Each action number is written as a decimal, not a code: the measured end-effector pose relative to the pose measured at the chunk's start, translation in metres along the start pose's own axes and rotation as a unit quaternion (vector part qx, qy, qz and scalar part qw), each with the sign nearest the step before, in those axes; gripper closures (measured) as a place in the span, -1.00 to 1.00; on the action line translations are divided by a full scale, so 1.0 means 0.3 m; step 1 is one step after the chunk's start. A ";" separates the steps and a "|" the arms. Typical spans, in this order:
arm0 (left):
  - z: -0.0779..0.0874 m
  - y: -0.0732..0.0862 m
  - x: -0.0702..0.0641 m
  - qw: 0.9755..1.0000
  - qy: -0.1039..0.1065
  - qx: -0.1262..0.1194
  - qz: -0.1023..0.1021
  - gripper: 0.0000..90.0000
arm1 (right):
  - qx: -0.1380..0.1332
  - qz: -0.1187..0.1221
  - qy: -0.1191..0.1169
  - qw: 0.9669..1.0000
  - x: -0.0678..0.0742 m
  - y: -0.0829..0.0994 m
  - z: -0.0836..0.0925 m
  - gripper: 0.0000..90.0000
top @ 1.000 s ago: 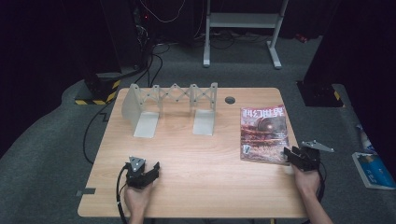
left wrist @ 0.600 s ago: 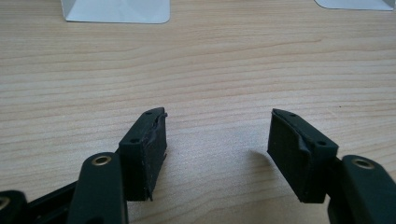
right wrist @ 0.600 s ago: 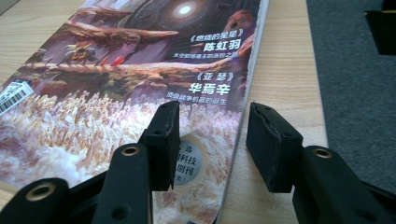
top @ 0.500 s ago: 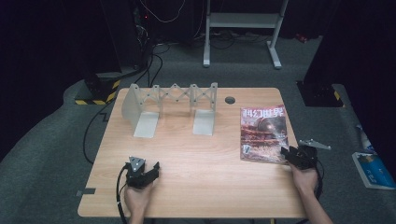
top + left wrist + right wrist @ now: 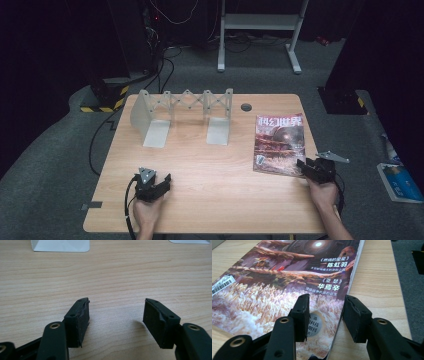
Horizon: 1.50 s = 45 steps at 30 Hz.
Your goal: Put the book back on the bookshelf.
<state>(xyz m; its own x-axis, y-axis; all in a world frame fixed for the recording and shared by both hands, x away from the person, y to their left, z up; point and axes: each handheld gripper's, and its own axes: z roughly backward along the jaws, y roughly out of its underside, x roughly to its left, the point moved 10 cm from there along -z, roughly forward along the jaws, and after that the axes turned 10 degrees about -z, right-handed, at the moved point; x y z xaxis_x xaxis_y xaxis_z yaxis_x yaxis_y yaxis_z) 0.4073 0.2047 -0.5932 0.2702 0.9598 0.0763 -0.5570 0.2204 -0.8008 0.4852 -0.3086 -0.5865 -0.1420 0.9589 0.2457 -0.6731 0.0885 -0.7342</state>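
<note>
While the right gripper [image 5: 325,317] straddles the magazine's [image 5: 279,144] near right corner at lower right of the high view, jaws apart (gripping nothing), slide one jaw under the spine edge before closing. Left gripper [image 5: 152,186], open and empty, rests lower left on the table [image 5: 210,195].

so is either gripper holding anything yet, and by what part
Nothing is held. The left gripper is open over bare table. The right gripper is open, jaws straddling the magazine's near right corner, not clamped.
</note>
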 end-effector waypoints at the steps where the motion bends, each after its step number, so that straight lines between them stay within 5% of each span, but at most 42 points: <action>1: 0.000 -0.001 0.000 1.000 0.001 0.000 0.001 -0.15 | -0.001 0.003 -0.001 1.000 0.005 0.002 0.001 0.26; 10: 0.002 -0.005 -0.019 1.000 0.015 0.002 0.010 -0.12 | -0.004 0.015 0.001 1.000 0.033 0.017 0.008 0.26; 15: 0.001 -0.025 -0.046 1.000 0.025 0.004 -0.002 -0.11 | -0.003 0.014 0.001 1.000 0.044 0.023 0.011 0.26; 33: 0.006 -0.177 -0.217 0.995 0.091 -0.026 -0.020 -0.09 | -0.007 0.017 -0.011 1.000 0.083 0.050 0.022 0.25; 45: -0.042 -0.248 -0.335 0.991 0.127 -0.023 -0.036 -0.04 | -0.007 0.019 -0.018 1.000 0.097 0.059 0.026 0.25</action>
<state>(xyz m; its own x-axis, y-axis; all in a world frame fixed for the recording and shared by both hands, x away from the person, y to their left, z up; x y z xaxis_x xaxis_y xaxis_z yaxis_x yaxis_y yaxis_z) 0.4314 0.0897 -0.5488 0.5001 0.8658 -0.0133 -0.4944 0.2729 -0.8253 0.4635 -0.2813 -0.5875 -0.1929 0.9515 0.2397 -0.6573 0.0561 -0.7516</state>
